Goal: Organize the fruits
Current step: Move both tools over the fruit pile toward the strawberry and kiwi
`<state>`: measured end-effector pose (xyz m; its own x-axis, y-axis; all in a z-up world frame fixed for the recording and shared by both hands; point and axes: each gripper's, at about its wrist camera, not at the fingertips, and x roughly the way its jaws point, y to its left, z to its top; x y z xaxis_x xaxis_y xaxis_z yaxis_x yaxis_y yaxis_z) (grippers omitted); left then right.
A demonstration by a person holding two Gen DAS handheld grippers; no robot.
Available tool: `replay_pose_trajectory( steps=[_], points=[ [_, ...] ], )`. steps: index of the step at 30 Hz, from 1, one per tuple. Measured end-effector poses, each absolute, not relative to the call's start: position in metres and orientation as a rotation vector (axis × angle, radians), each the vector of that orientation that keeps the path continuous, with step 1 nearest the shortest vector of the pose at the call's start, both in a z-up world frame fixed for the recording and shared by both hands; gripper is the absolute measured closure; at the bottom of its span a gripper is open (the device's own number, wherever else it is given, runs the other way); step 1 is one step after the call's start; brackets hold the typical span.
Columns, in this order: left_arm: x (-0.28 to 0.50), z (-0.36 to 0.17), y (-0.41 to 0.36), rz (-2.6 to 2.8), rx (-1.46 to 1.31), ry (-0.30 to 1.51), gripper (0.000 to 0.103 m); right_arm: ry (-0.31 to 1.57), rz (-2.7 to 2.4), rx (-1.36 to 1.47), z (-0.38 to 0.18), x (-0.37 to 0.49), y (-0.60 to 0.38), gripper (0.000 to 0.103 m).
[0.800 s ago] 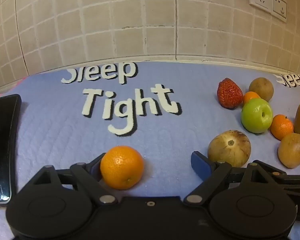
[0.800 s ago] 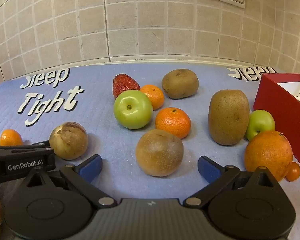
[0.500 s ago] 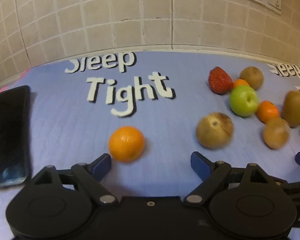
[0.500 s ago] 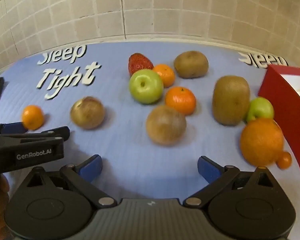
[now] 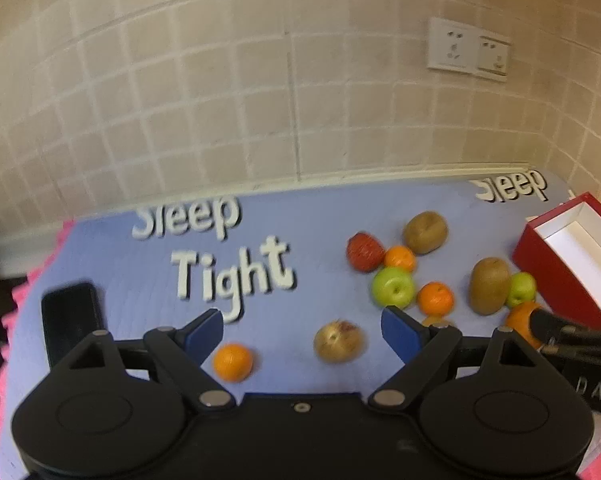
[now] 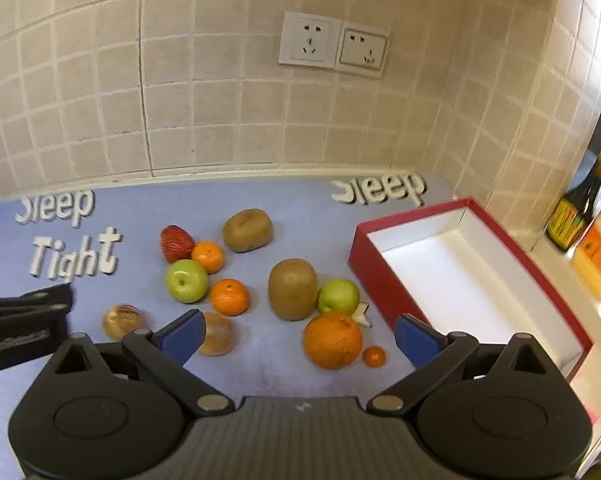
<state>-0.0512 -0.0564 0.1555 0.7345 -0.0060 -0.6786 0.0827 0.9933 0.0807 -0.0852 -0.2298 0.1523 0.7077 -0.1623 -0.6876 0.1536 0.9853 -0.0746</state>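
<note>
Several fruits lie loose on a blue "Sleep Tight" mat (image 6: pixel 300 376): a strawberry (image 6: pixel 175 243), two green apples (image 6: pixel 186 281) (image 6: pixel 338 297), a tall kiwi (image 6: pixel 293 289), a large orange (image 6: pixel 332 340), small mandarins (image 6: pixel 229 297) and brown round fruits (image 6: pixel 247 229). A red box with a white inside (image 6: pixel 456 276) stands empty at the right. My left gripper (image 5: pixel 302 332) is open and empty, held above a small orange (image 5: pixel 233 361) and a tan fruit (image 5: pixel 337 340). My right gripper (image 6: pixel 298 334) is open and empty, raised above the large orange.
A black phone (image 5: pixel 71 316) lies on the mat at the left. A tiled wall with sockets (image 6: pixel 332 45) backs the mat. A dark bottle (image 6: pixel 576 216) and an orange carton (image 6: pixel 598 256) stand on a ledge right of the box. A pink edge (image 5: pixel 16 320) borders the mat.
Both grippers have lifted up and pulled back from the mat, so the fruits look smaller and farther. The red box has come fully into view. Both stay open and empty.
</note>
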Motion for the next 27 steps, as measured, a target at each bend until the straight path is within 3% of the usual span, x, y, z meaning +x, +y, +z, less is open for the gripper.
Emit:
replay_pose_trajectory(
  steps=[7,27],
  points=[
    [-0.045,0.174,-0.081,-0.13,0.117,0.741,0.001,0.771,-0.23,0.08,0.163,-0.089,-0.25,0.001],
    [0.003,0.144,-0.1,-0.164,0.194,0.804,0.001,0.859,-0.262,0.131,0.132,-0.04,-0.263,0.001]
  ],
)
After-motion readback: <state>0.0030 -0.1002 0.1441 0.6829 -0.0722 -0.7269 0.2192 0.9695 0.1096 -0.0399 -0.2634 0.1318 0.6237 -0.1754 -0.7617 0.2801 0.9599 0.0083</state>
